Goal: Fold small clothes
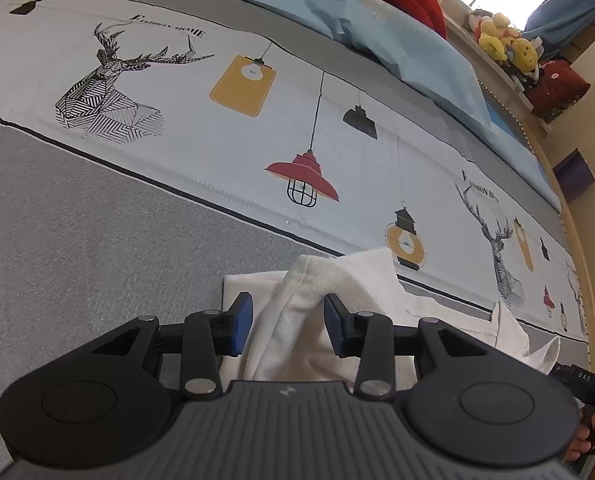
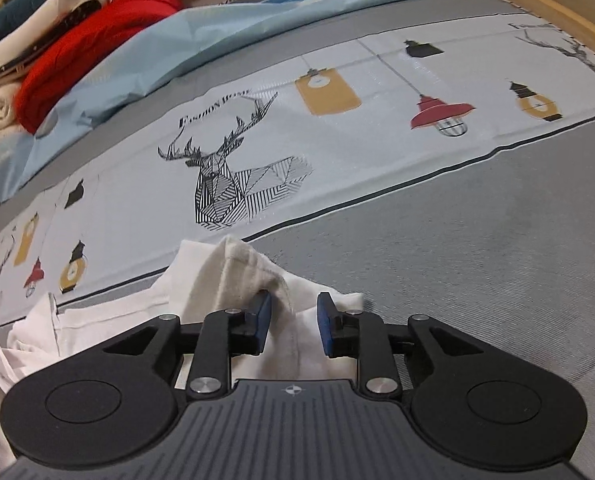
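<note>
My left claw [image 1: 287, 322] stands wide open, a raised fold of the white garment [image 1: 317, 280] between its blue pads. My right claw [image 2: 293, 322] gapes likewise around another fold of it [image 2: 233, 276]. The garment lies bunched on the grey printed bedspread [image 2: 457, 220].

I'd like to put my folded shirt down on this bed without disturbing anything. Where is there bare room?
The plain grey band of the bedspread is bare, beside the white garment and below the printed deer strip. Crowded: the far edge, with the light blue sheet and red garment, and around both open grippers, left and right.
</note>
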`<move>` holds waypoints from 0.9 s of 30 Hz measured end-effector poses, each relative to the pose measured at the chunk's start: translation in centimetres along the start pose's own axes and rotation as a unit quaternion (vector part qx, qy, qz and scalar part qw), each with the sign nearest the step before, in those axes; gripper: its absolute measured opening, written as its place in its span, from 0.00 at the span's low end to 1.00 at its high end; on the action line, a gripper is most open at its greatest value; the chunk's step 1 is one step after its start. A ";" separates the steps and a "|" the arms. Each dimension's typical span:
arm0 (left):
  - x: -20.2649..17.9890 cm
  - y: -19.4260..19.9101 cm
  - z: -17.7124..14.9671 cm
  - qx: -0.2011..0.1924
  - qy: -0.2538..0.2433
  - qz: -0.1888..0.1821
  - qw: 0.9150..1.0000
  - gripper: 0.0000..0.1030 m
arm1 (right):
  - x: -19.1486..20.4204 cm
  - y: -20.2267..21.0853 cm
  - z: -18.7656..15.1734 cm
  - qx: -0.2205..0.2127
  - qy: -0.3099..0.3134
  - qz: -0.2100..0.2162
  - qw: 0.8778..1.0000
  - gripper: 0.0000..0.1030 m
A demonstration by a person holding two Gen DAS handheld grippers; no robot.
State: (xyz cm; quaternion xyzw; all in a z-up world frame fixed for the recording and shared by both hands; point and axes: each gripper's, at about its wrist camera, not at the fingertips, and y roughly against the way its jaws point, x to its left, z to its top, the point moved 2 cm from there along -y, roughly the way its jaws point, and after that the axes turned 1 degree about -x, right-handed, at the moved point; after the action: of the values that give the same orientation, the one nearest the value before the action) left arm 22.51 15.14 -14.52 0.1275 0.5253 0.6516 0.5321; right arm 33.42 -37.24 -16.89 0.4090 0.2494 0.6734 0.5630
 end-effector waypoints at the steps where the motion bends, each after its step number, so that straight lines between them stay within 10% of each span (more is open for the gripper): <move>1: 0.0 -0.3 0.1 0.001 0.000 0.001 1.000 0.42 | 0.1 -0.3 0.0 0.003 0.002 -0.001 1.000 0.29; 6: -0.2 -1.5 0.5 0.009 -0.015 0.000 1.000 0.40 | 0.8 -1.4 0.4 0.000 0.013 -0.004 1.000 0.29; 10: -0.7 -1.7 0.8 0.000 -0.040 0.005 0.999 0.15 | 1.9 -2.1 0.6 -0.004 0.032 0.005 0.999 0.29; 15: -1.1 -0.3 1.9 -0.054 -0.065 0.033 0.996 0.05 | 2.5 -1.4 1.5 -0.051 0.037 -0.001 0.998 0.04; 21: -2.6 0.9 3.0 -0.138 -0.089 0.037 0.986 0.05 | 2.0 1.1 3.6 -0.147 -0.021 -0.008 0.989 0.04; 27: -2.8 -0.3 3.6 -0.119 -0.079 0.054 0.988 0.09 | 2.7 -0.1 4.0 -0.137 -0.007 -0.028 0.990 0.06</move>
State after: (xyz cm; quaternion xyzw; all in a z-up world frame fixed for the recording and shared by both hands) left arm 26.37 14.77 -12.17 0.1425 0.3931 0.7250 0.5473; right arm 36.76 -35.13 -14.06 0.3255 0.1619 0.6823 0.6343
